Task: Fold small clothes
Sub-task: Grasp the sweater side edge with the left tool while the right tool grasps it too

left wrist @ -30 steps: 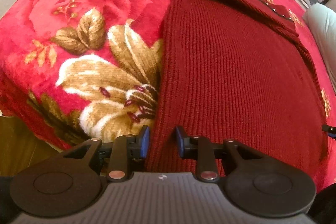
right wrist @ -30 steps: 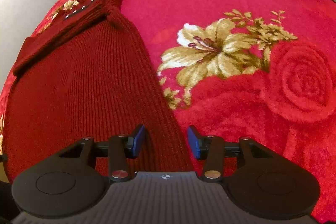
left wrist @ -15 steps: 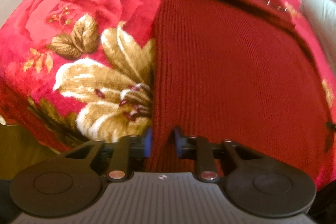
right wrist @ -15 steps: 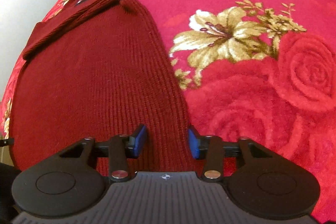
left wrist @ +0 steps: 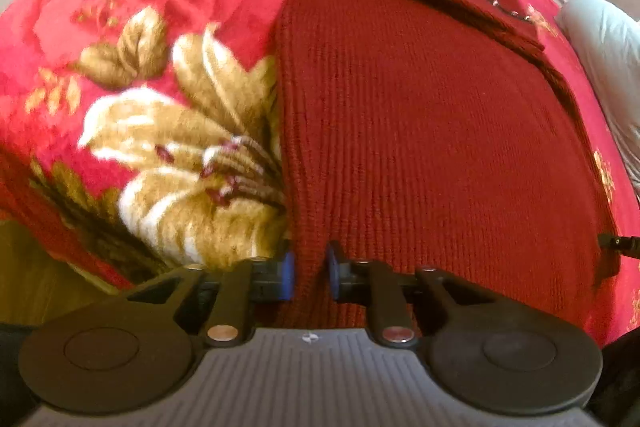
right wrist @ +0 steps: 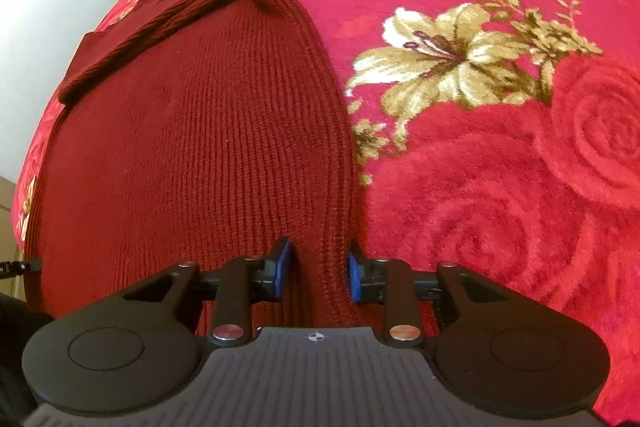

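A dark red ribbed knit sweater (left wrist: 432, 131) fills the centre of both views, lying on a red floral blanket (left wrist: 168, 39). The left gripper (left wrist: 310, 269) pinches the sweater's left near edge between almost-closed blue pads. The right gripper (right wrist: 318, 269) straddles the right edge, jaws wider; contact is unclear. The hem is hidden beneath both housings; the left view is blurred.
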A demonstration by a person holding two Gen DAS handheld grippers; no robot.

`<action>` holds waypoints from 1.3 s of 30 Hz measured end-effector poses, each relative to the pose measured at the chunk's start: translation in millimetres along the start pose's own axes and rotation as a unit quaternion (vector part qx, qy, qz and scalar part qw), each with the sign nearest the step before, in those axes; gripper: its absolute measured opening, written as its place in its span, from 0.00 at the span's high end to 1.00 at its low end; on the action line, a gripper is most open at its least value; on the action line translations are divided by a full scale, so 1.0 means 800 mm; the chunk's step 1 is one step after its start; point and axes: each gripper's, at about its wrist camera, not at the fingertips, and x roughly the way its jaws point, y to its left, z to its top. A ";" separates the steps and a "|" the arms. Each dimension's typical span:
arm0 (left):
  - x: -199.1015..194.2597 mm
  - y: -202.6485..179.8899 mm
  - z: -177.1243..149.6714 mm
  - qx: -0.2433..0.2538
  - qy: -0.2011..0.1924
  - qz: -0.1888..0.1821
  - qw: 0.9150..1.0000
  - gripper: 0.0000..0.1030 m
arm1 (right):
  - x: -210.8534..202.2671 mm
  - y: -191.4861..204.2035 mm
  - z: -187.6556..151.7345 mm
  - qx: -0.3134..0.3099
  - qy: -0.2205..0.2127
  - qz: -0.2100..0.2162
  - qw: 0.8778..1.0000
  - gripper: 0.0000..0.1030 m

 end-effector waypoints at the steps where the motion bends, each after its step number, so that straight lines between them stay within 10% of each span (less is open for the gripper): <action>1: -0.008 -0.001 0.001 0.000 -0.018 -0.010 1.000 0.88 | -0.001 0.000 0.000 -0.001 -0.004 0.004 1.000 0.85; 5: -0.018 -0.002 -0.003 -0.009 -0.029 -0.021 0.999 0.87 | -0.019 -0.004 0.003 0.012 -0.035 0.050 0.998 0.86; 14: 0.003 -0.010 -0.006 0.005 0.023 -0.011 1.000 0.82 | 0.008 0.011 -0.003 -0.033 0.010 -0.007 0.999 0.72; 39: -0.005 -0.011 -0.014 0.008 0.016 0.001 1.000 0.86 | 0.001 0.012 0.001 -0.024 -0.009 0.010 1.000 0.84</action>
